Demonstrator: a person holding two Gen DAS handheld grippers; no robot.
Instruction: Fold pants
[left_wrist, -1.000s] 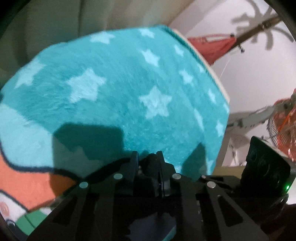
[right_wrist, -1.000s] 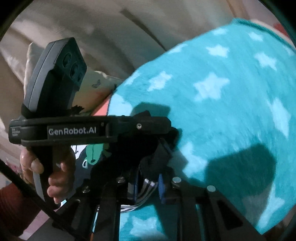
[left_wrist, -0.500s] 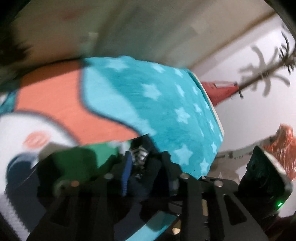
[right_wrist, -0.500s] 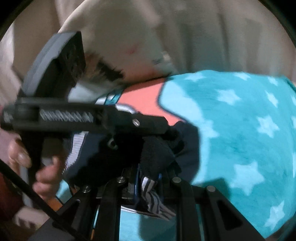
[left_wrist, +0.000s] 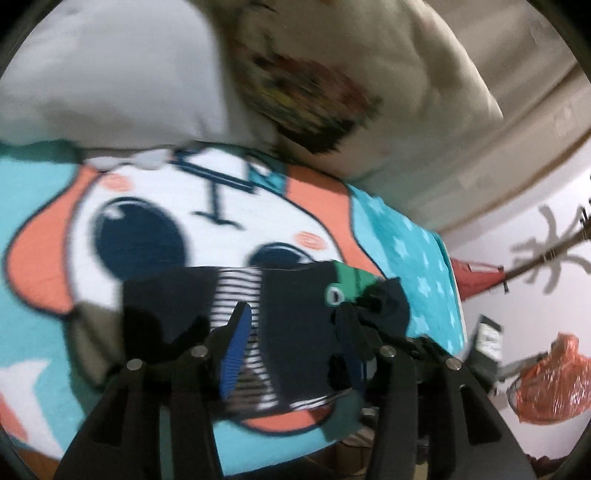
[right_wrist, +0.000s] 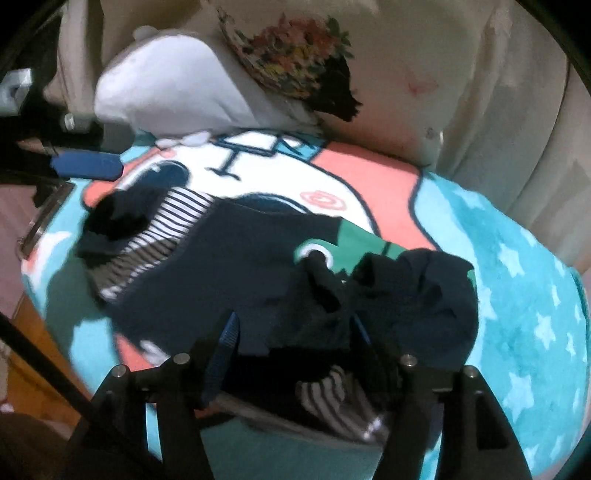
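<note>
- Both claws are opening as we look: our left gripper (left_wrist: 291, 325) angles steeply down over the pants (left_wrist: 295, 332), its fingers spread with the dark cloth lying between them, not pinched.
- Our right gripper (right_wrist: 295, 332) tilts down the same way — its jaws stand wider, and the bunched navy fabric and a striped band sit loose in the gap, released.
- We see the pants (right_wrist: 229, 266) spread across the cartoon blanket (right_wrist: 517, 295) — navy, with a striped panel (right_wrist: 162, 225) at the far left and a green patch (right_wrist: 354, 243) near the rumpled right end.
- Behind the blanket lie a white pillow (right_wrist: 166, 92) and a flower-print cushion (right_wrist: 291, 55).
- From the right wrist, the other gripper's blue pad (right_wrist: 86, 166) shows at the left edge.
</note>
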